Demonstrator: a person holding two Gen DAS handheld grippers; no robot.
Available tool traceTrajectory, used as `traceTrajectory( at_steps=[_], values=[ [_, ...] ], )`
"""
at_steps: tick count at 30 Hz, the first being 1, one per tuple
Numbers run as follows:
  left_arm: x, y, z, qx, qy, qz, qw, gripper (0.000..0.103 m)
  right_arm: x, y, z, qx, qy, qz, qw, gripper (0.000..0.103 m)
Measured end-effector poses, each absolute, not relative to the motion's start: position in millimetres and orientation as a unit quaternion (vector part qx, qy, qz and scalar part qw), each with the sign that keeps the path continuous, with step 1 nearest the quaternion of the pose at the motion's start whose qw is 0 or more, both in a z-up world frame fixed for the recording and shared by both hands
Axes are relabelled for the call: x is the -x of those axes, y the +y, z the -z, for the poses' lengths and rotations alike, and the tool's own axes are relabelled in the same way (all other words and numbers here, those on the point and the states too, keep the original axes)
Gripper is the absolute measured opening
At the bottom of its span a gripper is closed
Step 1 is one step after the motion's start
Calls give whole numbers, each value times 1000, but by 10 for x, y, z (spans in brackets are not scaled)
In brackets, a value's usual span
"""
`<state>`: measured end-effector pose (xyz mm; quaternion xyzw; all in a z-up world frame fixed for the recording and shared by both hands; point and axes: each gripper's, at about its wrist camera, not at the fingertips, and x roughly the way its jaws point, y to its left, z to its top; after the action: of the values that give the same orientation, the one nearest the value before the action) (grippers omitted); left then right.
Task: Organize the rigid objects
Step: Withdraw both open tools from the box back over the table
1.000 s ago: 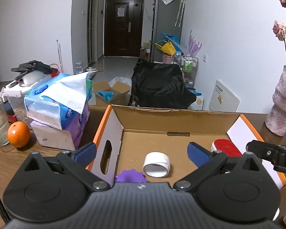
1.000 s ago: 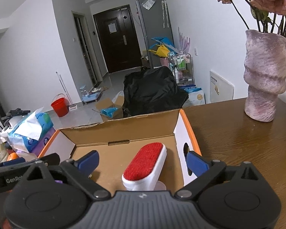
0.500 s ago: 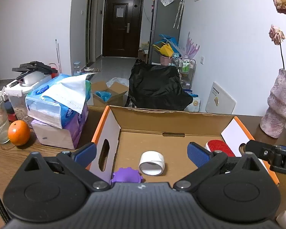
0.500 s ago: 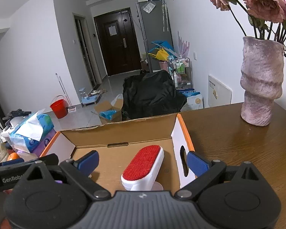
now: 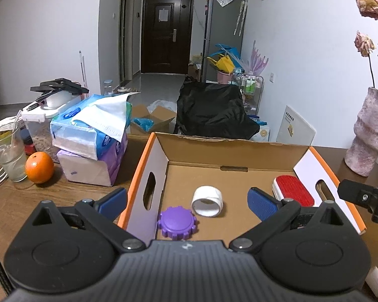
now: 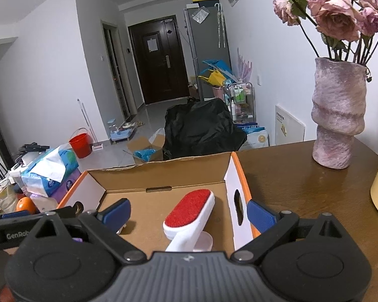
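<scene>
Both our tongs backed off from the box (image 5: 300, 162); more of the purple cap (image 5: 178, 222) shows. Left tongs (image 5: 186, 201) and right tongs (image 6: 189, 211) gape apart, empty. Brush (image 6: 189, 212), tape roll (image 5: 207, 201) lie inside, sorted.

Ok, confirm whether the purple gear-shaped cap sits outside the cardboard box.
No, the purple gear-shaped cap lies inside the cardboard box, near the white ring.
</scene>
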<state>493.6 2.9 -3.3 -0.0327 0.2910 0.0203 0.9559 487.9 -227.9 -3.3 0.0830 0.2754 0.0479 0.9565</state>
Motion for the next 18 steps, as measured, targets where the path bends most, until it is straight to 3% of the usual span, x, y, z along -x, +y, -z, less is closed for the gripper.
traceTrajectory(
  at_steps=[18],
  values=[
    [-4306, -107, -71, 27, 276, -16, 961, 103, -4316, -2420, -4, -74, 276, -45, 957, 100]
  ],
)
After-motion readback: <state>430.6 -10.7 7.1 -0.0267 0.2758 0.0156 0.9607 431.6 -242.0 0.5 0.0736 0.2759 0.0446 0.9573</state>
